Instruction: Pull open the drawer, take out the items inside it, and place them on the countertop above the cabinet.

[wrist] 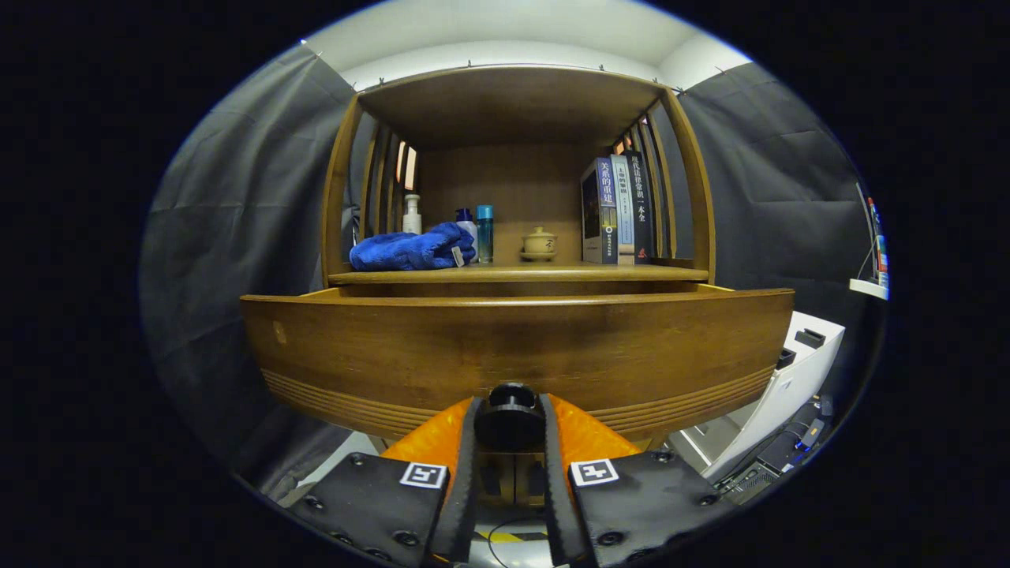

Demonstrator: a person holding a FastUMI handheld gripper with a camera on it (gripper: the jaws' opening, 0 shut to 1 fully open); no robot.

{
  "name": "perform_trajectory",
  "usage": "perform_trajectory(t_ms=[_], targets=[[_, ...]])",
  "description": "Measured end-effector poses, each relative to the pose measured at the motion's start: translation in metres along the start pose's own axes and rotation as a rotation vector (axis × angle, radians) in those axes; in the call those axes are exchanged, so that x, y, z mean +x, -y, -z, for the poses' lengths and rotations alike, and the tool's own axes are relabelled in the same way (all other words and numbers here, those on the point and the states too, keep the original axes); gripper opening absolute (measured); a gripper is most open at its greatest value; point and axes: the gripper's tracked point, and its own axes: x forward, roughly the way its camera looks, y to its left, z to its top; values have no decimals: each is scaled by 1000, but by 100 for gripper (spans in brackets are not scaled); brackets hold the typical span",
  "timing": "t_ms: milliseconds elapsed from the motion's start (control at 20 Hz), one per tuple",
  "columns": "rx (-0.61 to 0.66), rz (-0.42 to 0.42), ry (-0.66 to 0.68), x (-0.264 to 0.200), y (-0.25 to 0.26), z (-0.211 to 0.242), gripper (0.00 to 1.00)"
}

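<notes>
- Gripper view: I have the gripper (510,426) clamped on the dark round knob (510,404) of the drawer (513,347), one finger pressing each side of it.
- The wooden drawer front stands forward of the cabinet; its top edge sits out ahead of the countertop (521,274) lip, so I judge the drawer at least partly open.
- I cannot see into the drawer from here; the front panel hides whatever is inside.
- On the countertop lies a crumpled blue towel (410,248), touching a small blue-capped bottle (467,225). Behind them stand a white bottle (411,214) and a teal bottle (484,233); a small lidded ceramic cup (539,243) sits near the middle, and a row of upright books (619,209) fills the right end.
- Step in hand, as I read it: pulling the drawer open.
- Next, I think I should let go of the knob, lift the gripper above the drawer front and tilt down to see the contents.
- There is bare countertop between the cup and the books, and in front of the cup, for setting items down.
</notes>
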Motion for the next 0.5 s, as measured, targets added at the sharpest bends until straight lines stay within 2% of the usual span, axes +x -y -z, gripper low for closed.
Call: perform_trajectory(t_ms=[500], targets=[[39,6,-27,-34,-2,2,44]])
